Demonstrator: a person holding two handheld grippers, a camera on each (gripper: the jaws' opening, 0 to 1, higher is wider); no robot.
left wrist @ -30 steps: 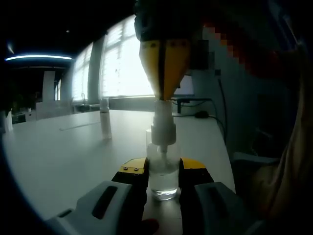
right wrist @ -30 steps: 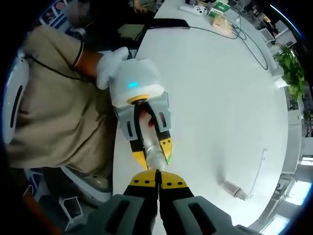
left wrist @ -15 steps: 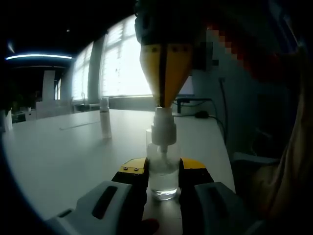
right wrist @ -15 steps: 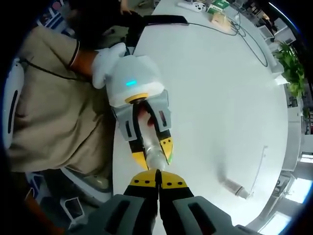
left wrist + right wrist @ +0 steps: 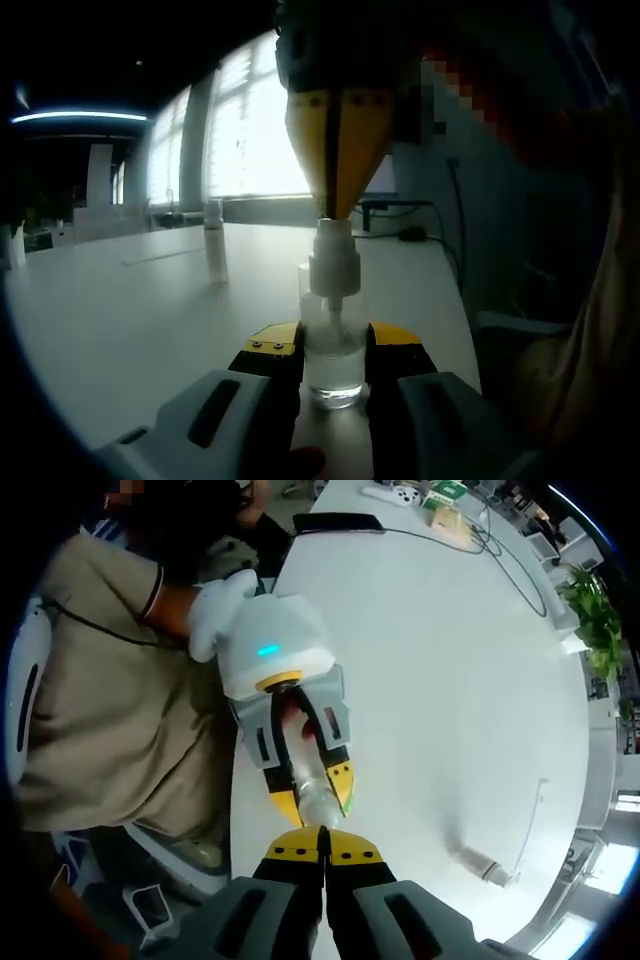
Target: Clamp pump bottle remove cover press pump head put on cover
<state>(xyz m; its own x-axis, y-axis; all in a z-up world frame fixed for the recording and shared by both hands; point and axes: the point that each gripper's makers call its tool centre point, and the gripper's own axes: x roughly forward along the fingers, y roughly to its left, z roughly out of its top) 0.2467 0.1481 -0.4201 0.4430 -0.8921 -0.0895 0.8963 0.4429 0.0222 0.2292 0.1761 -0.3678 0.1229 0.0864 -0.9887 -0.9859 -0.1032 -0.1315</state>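
Observation:
A clear pump bottle [image 5: 333,352] with a little liquid stands near the white table's edge, and my left gripper [image 5: 333,340] is shut on its body. Its white pump head [image 5: 333,262] is bare. My right gripper [image 5: 337,205] comes down from above with its yellow jaws shut together, tips resting on top of the pump head. In the right gripper view I look down along my right gripper [image 5: 322,846] onto the bottle [image 5: 318,802], which my left gripper [image 5: 315,790] clamps. The clear cover [image 5: 214,255] stands apart on the table [image 5: 120,310], also seen as a small cover [image 5: 481,866].
A person in a beige shirt [image 5: 110,700] holds the left gripper with a white-gloved hand [image 5: 222,605], right at the table's edge [image 5: 240,810]. Cables [image 5: 500,555] and small boxes [image 5: 445,505] lie at the far end. A plant [image 5: 598,630] stands beyond the table.
My right gripper has sunk a little and the pump head has gone down with it. Over the last half second nothing has moved.

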